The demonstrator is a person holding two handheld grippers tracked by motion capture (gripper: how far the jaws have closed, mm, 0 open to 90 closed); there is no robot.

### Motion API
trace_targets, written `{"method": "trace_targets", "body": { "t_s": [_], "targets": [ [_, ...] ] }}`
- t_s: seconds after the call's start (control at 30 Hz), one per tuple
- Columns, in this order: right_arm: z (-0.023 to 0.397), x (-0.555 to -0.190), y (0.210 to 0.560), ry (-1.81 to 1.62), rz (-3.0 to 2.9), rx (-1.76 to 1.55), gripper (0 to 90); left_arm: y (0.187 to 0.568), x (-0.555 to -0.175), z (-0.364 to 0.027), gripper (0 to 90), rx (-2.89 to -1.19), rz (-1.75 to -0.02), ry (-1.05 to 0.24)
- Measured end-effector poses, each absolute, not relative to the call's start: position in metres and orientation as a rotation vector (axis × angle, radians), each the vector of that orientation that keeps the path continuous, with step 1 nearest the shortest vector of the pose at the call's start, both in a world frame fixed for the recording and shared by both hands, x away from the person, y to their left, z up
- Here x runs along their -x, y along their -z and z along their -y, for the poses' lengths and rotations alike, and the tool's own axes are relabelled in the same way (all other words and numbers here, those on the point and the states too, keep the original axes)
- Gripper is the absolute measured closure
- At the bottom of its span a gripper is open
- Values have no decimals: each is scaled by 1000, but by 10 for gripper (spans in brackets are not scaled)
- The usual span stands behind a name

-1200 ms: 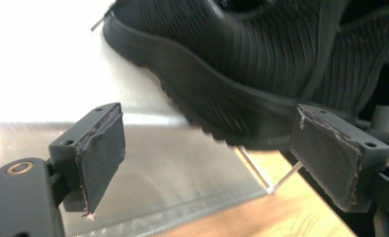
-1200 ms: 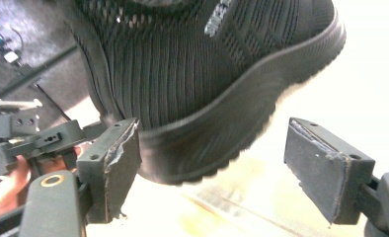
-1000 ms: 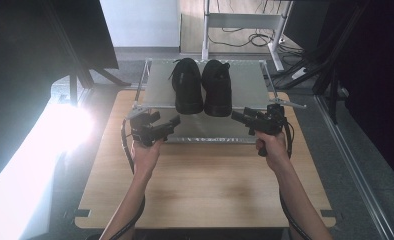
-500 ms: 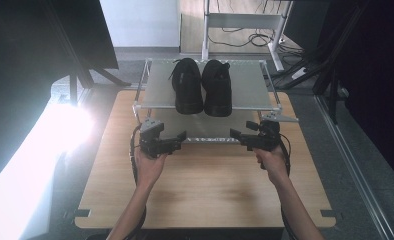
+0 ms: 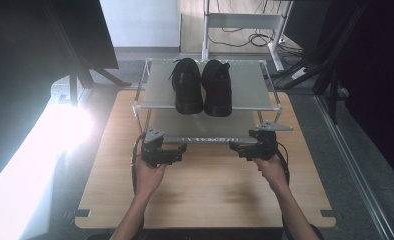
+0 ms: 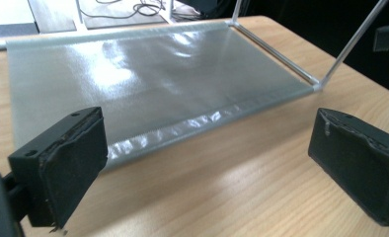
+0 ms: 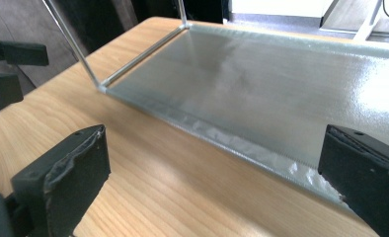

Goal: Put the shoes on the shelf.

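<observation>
The shoes point(image 5: 203, 86) (a black pair, laces up) stood side by side on the upper shelf point(image 5: 250, 87) of a two-tier rack at the far end of the wooden table point(image 5: 210, 185). Nearest, the left gripper point(image 5: 177, 150) and right gripper point(image 5: 237, 148) hovered above the wood, jaws spread wide and empty, their worn black pads point(image 6: 71, 165) rough-edged. Just beyond lay the lower shelf point(image 6: 148, 74), a glossy grey textured sheet in a thin metal frame point(image 7: 133, 61).

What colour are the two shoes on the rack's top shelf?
Both shoes are black all over, laces included; the high view shows them best on the grey top shelf.
</observation>
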State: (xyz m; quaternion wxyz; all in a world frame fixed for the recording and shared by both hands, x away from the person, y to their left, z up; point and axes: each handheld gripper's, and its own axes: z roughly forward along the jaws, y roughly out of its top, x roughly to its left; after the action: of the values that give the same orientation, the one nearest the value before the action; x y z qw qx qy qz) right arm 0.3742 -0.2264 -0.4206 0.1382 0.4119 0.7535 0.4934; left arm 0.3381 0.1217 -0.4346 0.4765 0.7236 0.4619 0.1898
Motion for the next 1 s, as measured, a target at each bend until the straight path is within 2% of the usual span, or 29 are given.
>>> {"method": "trace_targets", "body": {
  "t_s": [0.6, 1.0],
  "targets": [
    [232, -343, 446, -1283, -2261, -1161, 0, 455, -304, -120, 0, -1863, -1100, -435],
    [237, -321, 473, -1148, -2322, -1179, 0, 483, -280, -123, 0, -1929, -1124, -387]
  ]
}}
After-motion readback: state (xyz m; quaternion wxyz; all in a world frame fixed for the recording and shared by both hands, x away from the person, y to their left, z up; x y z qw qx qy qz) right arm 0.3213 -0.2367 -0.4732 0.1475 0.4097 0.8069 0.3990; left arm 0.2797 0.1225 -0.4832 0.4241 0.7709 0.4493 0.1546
